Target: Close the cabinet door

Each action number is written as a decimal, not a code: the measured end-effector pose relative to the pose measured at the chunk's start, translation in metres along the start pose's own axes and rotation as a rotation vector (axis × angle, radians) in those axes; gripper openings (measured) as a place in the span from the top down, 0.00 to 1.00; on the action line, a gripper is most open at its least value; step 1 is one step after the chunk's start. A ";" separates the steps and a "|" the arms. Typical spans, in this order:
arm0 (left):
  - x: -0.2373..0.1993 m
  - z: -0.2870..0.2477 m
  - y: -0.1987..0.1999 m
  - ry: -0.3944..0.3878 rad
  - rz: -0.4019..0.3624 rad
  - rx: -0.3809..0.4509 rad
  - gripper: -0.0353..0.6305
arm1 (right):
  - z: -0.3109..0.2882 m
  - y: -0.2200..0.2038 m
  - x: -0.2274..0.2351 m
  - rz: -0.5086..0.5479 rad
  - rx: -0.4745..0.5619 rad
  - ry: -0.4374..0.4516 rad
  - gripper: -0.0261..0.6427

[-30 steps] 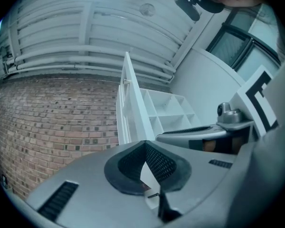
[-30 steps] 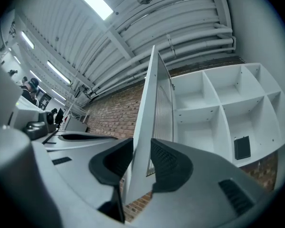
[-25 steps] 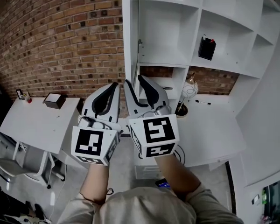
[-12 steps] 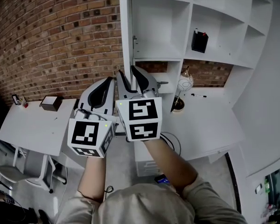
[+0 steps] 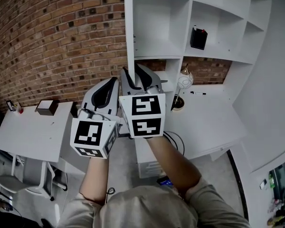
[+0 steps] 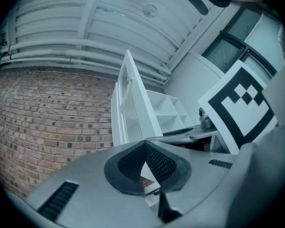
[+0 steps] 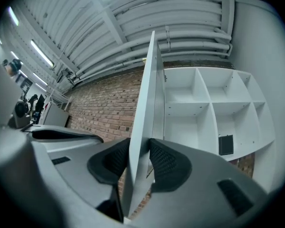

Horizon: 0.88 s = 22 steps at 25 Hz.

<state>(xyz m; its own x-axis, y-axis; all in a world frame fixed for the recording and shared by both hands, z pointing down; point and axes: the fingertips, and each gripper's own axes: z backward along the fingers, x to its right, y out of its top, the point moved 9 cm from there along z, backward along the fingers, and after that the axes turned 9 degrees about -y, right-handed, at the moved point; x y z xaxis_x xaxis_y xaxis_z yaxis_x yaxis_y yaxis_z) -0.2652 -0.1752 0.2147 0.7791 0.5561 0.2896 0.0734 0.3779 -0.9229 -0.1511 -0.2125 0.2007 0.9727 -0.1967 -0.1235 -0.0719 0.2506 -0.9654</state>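
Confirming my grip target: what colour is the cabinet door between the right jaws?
White cabinet door, clearest in right gripper view.

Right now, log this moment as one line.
phase: door gripped, not yet closed | right claw: clamped on edge of tall white flat cabinet door | left claw: shut, empty | door: open, standing out from white shelf cabinet

Bright, even light; heavy fisheye edge warping.

We count two grippers (left gripper (image 5: 116, 81), right gripper (image 5: 132, 70)), one cabinet door (image 5: 129, 27), one black box (image 5: 198, 38) far right, one dark box (image 5: 46, 107) left, and two white tables (left table (image 5: 31, 134), right table (image 5: 209, 122)).
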 end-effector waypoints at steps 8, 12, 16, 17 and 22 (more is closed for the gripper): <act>0.007 -0.013 -0.007 -0.042 0.019 0.015 0.94 | 0.005 -0.003 0.033 -0.037 -0.030 -0.022 0.80; 0.018 -0.027 -0.010 -0.081 0.031 0.023 0.94 | 0.008 -0.005 0.060 -0.071 -0.052 -0.025 0.82; 0.031 -0.047 -0.011 -0.116 0.034 0.032 0.94 | 0.007 -0.007 0.088 -0.095 -0.074 -0.012 0.83; 0.034 -0.053 -0.011 -0.121 0.035 0.034 0.94 | 0.006 -0.008 0.094 -0.097 -0.075 -0.009 0.83; 0.049 -0.086 -0.016 -0.136 0.034 0.034 0.94 | 0.002 -0.014 0.128 -0.091 -0.079 0.033 0.83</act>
<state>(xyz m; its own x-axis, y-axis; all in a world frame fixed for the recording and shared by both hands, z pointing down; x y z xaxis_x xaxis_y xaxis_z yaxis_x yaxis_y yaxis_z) -0.1746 -0.2172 0.2223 0.6891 0.6633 0.2918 0.0251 0.3806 -0.9244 -0.0248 -0.2393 0.1984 0.9683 -0.2465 -0.0410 -0.0022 0.1555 -0.9878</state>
